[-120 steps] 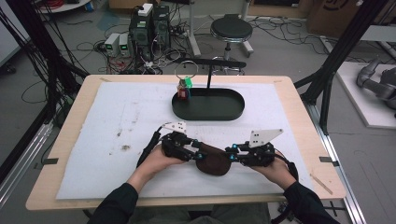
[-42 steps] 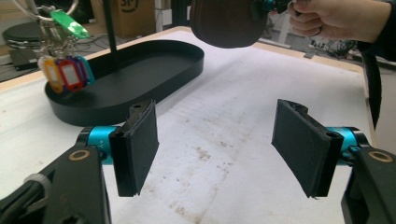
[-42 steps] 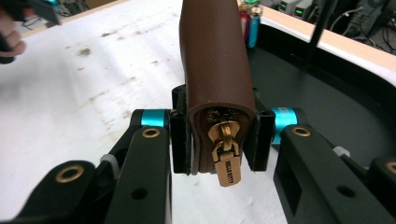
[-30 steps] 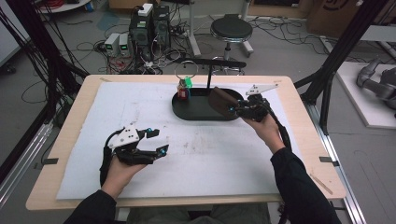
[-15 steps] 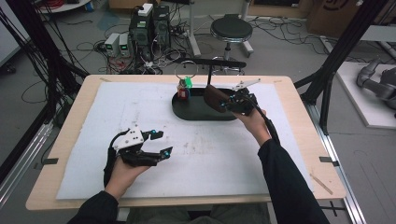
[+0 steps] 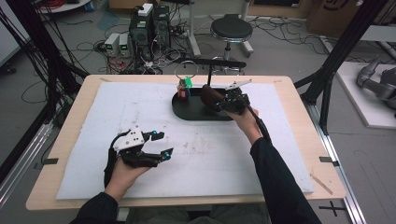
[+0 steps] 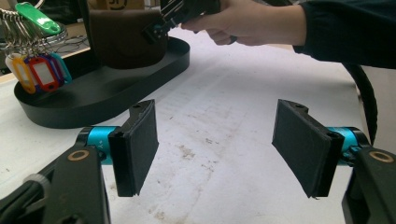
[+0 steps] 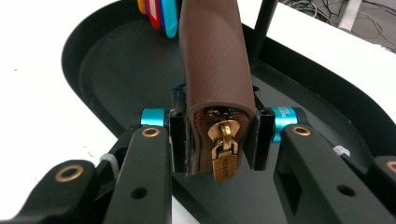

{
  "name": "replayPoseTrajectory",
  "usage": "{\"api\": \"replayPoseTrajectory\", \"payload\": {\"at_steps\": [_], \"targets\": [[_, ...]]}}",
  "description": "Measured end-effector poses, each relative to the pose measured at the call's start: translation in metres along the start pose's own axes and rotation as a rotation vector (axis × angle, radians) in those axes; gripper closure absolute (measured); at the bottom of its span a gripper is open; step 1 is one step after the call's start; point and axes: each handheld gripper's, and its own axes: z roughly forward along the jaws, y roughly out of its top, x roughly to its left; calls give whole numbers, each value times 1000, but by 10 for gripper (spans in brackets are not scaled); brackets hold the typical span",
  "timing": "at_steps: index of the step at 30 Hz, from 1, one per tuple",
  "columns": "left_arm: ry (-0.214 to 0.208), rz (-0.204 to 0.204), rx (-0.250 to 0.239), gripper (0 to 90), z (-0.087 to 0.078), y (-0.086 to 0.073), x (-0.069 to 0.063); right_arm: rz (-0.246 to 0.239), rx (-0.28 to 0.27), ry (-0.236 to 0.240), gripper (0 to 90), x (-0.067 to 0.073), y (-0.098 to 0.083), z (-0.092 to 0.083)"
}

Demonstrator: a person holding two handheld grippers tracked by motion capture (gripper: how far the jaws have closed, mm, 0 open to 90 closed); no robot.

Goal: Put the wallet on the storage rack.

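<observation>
Pinching the brown zip pouch (image 8: 215,70) between my right gripper (image 8: 217,135)'s pads, I am holding it over the black tray (image 6: 187,112) at upper centre of the high view, while my left gripper (image 6: 159,144), lower left, is gaping empty.

Right gripper (image 6: 223,103): carried the brown pouch (image 6: 211,97) from the table's near edge to above the black tray (image 6: 187,113).
Left gripper (image 6: 159,144): released the pouch, drew back toward the near-left corner.
</observation>
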Motion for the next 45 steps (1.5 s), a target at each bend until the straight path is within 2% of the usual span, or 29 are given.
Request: {"api": "replayPoseTrajectory", "payload": {"at_steps": [8,16,19,25,28,32,35,40,45], "targets": [[-1,-11,-5,308,-2,-1,1,-2,29,-9,680,0,-4,10],[-6,-13,-1,308,-1,-1,0,-11,33,-11,649,0,-4,10],[-9,-14,-1,308,0,-2,0,-13,29,-11,601,-1,-4,9],[-14,-21,-2,308,-1,-2,2,3,11,-9,434,-5,-4,1],[-13,-20,0,308,-1,-2,2,18,-10,5,386,-8,-4,-5],[-5,-20,1,308,-1,-3,3,28,-33,19,367,-8,-2,-19],[-4,-22,-1,309,-2,-3,3,19,-64,30,361,-10,-2,-32],[5,-26,-4,308,-3,-3,4,39,-91,61,335,-14,-6,-57],[19,-20,-2,308,-4,-2,8,25,-143,82,338,-14,-15,-83]]}}
